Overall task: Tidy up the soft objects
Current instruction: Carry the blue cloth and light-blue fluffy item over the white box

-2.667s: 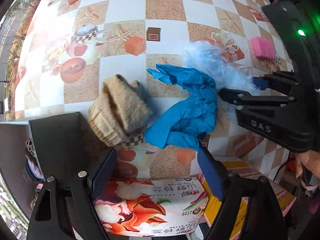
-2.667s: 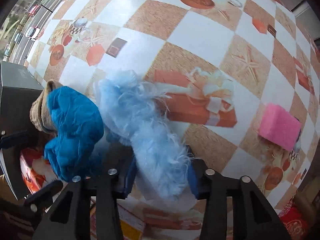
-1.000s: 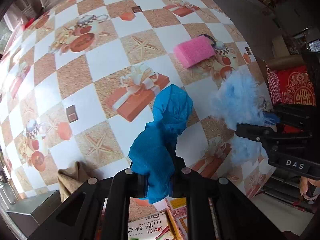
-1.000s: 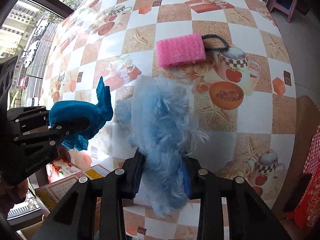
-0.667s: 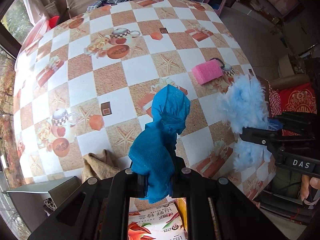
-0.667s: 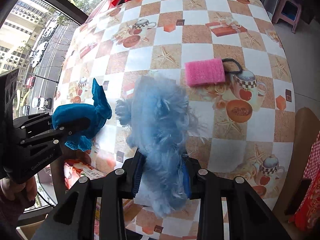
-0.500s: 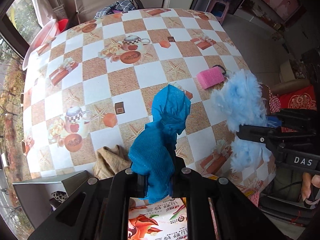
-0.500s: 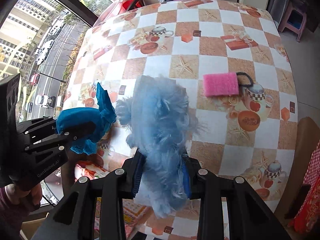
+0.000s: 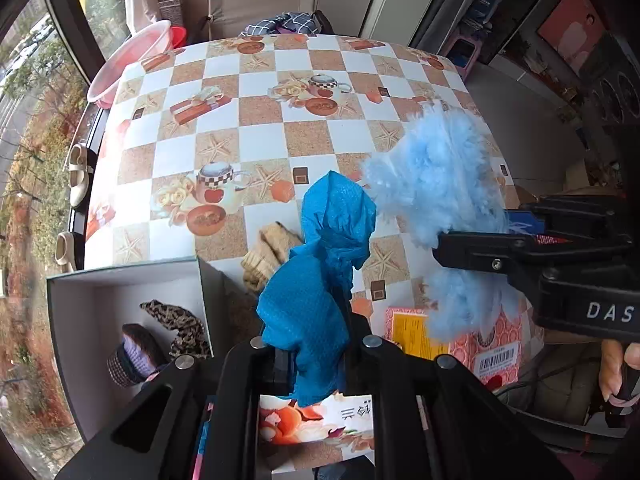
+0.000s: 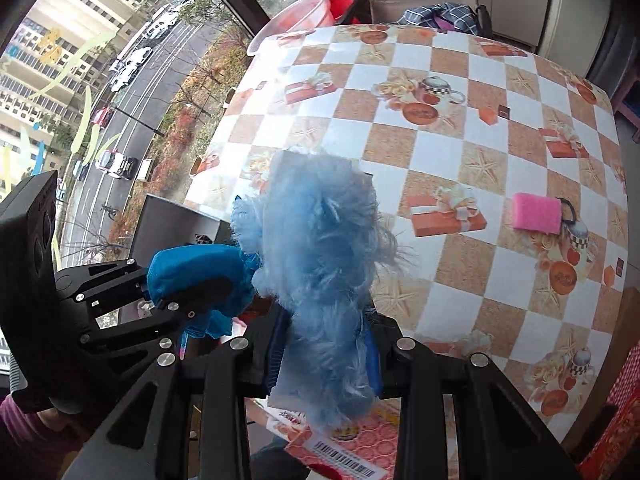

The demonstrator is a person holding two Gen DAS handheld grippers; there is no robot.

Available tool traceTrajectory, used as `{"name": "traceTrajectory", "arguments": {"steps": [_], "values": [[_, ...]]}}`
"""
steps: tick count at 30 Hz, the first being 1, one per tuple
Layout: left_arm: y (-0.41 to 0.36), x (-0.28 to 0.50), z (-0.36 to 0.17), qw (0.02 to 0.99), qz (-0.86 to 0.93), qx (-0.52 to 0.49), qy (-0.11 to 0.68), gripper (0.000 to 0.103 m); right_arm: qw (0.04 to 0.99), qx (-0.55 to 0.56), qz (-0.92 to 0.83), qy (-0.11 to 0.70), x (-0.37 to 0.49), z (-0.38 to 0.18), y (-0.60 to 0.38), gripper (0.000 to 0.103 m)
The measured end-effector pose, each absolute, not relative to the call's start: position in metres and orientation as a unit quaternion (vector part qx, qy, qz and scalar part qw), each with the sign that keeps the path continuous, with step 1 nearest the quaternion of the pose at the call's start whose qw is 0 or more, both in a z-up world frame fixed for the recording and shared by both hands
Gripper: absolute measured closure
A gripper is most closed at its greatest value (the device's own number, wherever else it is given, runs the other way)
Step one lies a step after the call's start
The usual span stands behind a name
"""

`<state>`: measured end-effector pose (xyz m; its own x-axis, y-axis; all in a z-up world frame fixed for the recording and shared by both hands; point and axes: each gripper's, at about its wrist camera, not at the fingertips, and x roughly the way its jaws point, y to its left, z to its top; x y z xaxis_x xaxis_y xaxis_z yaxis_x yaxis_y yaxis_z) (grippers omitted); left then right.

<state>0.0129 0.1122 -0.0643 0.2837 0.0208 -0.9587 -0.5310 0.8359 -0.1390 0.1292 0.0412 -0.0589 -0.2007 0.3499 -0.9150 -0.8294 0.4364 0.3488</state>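
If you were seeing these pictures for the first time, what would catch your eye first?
The fluffy light-blue piece clamped in the right gripper, held above the checkered table, beside the crumpled blue glove gripped by the left gripper. Farther off, a pink sponge lies on the table.

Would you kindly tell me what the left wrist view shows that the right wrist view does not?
Only the left wrist view shows the inside of the open box, with a leopard-print piece and a dark roll in it, and the beige knit on the table.

Only the right wrist view shows the pink sponge beside a black hair tie.

Both show the left claw shut on the blue glove, the right claw shut on the fluffy blue piece, and the checkered tablecloth.
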Motion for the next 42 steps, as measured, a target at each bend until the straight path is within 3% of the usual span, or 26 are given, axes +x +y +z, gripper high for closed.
{"name": "traceTrajectory", "arguments": {"steps": [27, 42], "values": [[0.099, -0.163, -0.057, 0.753, 0.249, -0.312, 0.523, 0.088, 0.53, -0.263, 0.513, 0.622, -0.026, -0.068, 0.023, 0.068], [0.127, -0.245, -0.055, 0.731, 0.348, -0.347, 0.473, 0.088, 0.497, -0.329, 0.562, 0.573, -0.092, -0.052, 0.083, 0.068]]}}
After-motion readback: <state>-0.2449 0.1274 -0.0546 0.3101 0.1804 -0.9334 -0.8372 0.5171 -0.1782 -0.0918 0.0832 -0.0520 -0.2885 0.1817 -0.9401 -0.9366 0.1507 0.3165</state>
